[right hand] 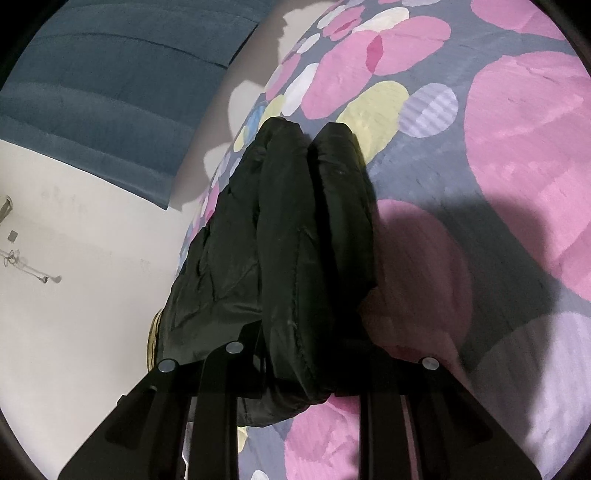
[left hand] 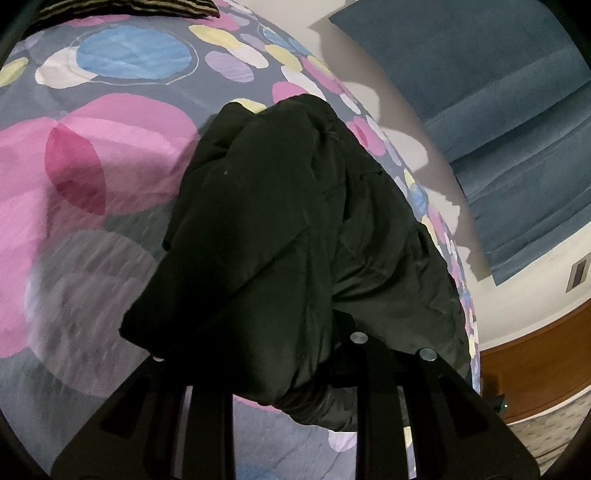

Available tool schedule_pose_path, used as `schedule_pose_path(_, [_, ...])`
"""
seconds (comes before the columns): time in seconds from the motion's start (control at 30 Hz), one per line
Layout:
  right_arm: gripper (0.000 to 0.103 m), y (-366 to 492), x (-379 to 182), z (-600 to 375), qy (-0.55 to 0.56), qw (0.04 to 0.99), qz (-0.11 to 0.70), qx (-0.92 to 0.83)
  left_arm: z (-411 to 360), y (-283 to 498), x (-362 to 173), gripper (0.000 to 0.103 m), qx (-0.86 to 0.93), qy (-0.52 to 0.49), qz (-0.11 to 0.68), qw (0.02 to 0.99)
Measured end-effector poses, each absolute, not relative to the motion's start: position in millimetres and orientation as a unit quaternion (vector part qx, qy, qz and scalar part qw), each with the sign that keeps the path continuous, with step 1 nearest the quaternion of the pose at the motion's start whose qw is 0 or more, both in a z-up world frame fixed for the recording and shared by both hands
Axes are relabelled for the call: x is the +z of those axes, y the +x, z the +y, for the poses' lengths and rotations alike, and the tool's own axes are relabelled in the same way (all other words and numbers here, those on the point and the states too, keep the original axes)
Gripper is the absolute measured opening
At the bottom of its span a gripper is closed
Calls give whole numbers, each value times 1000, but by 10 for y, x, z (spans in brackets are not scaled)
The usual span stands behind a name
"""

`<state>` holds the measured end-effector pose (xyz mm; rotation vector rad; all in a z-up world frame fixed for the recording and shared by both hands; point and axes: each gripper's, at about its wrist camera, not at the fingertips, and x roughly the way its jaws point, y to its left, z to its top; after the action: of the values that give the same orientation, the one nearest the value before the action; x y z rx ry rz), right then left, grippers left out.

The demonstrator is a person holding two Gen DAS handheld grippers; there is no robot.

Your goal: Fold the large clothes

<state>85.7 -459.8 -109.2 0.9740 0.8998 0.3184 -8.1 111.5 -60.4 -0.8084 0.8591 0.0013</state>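
A large black padded jacket [left hand: 280, 221] lies bunched on a bed cover [left hand: 110, 155] printed with pink, blue and yellow circles. My left gripper [left hand: 284, 354] is shut on a thick fold of the jacket, and the cloth hides its fingertips. In the right wrist view the same jacket [right hand: 295, 236] stands in three puffy folds near the bed's left edge. My right gripper [right hand: 295, 365] is shut on the jacket's near end, with the fabric bulging between the black fingers and hanging below them.
A dark blue curtain [left hand: 498, 129] hangs on the white wall past the bed's edge, with wooden floor [left hand: 535, 362] below. A striped cushion [left hand: 129, 9] sits at the far end of the bed. White wall [right hand: 74, 295] lies left of the bed in the right wrist view.
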Motion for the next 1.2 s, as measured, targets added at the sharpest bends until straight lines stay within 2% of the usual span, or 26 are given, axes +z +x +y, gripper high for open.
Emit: schedule_pose_path(1.2, [23, 708, -1080, -4591, 444, 769, 436, 144, 1186, -278, -573, 22, 10, -365, 414, 834])
